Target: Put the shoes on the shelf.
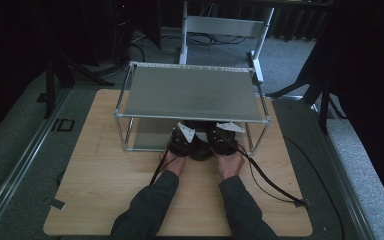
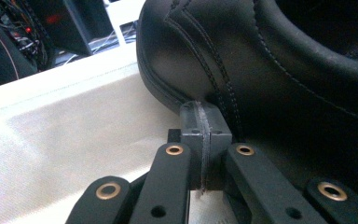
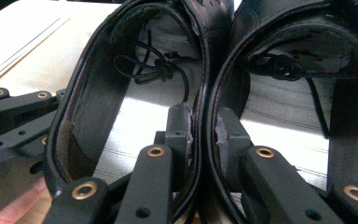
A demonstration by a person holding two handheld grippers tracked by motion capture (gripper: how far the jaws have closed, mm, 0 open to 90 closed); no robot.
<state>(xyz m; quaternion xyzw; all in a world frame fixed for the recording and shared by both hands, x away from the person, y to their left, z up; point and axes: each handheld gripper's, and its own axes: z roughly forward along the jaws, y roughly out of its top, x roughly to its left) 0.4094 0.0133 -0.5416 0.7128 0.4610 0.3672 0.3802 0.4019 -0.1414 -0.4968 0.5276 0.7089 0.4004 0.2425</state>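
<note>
High view: a person's two arms reach in from 6 o'clock to a metal shelf rack (image 1: 192,92) on a wooden table (image 1: 105,175).
Left gripper: the left gripper (image 1: 181,138) sits at the front of the rack, by the lower shelf (image 1: 147,140), at 9 o'clock of the shoes.
Right gripper: the right gripper (image 1: 223,138) sits at 3 o'clock of the left one, close beside it.
Shoes: a pair of black shoes (image 1: 200,145) lies between the two grippers, partly under the top shelf.
Left gripper view: the left gripper (image 2: 204,140) has its jaws pressed together with nothing between them. Their tips touch the side of a black shoe (image 2: 261,70), which fills the 12 to 3 o'clock part. A pale shelf surface (image 2: 65,130) lies at 9 o'clock.
Right gripper view: the right gripper (image 3: 204,133) pinches the two inner walls of the shoes together, one jaw inside each shoe.
Left shoe inside: the shoe at 10 o'clock (image 3: 93,93) has a thin black lace (image 3: 154,67) in it.
Right shoe inside: the shoe at 2 o'clock (image 3: 345,116) has a lace too.
Far off: the other gripper's black arms (image 3: 14,116) show at 9 o'clock.
</note>
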